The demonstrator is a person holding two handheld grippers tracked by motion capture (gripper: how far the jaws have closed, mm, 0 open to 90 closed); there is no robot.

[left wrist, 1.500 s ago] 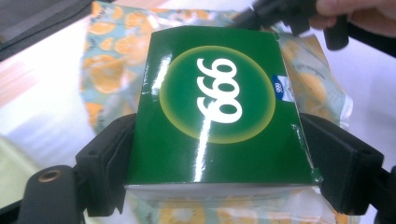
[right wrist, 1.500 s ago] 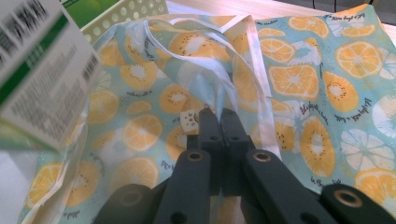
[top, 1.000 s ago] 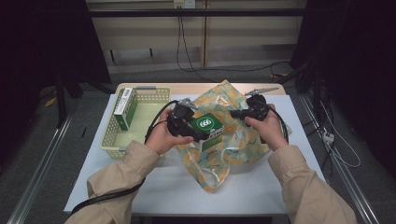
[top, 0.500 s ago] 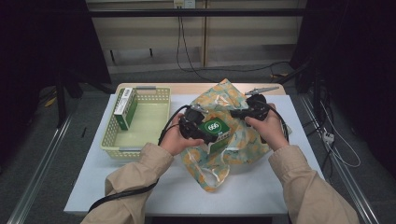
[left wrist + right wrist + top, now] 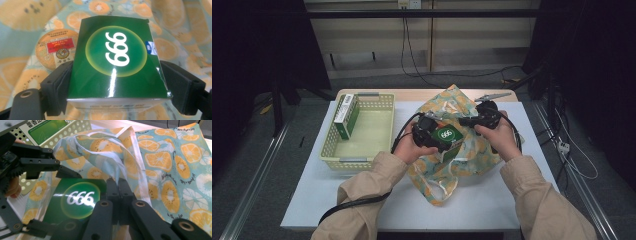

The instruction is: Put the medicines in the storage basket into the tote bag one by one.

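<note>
Clamping a green box (image 5: 116, 60) marked 666 from both of its sides, the left tongs (image 5: 116, 90) stand spread wide around it, pads pressed to its edges. In the high view the box (image 5: 447, 136) sits in the left tongs (image 5: 434, 137) over the orange-slice patterned bag (image 5: 462, 150), which lies on the white counter (image 5: 492, 210). A round orange tin lid (image 5: 55, 48) lies inside the bag just beyond the box. The right tongs (image 5: 117, 187) are pressed together on the bag's white-trimmed edge (image 5: 117, 167), holding the cloth up just beside the box (image 5: 77, 200). The right tongs (image 5: 472, 120) are close to the left ones, at the far side of the bag's mouth. A yellow-green basket (image 5: 362, 160) stands to the left on the counter, well apart from the box, with another green packet (image 5: 346, 116) upright against its left wall.
</note>
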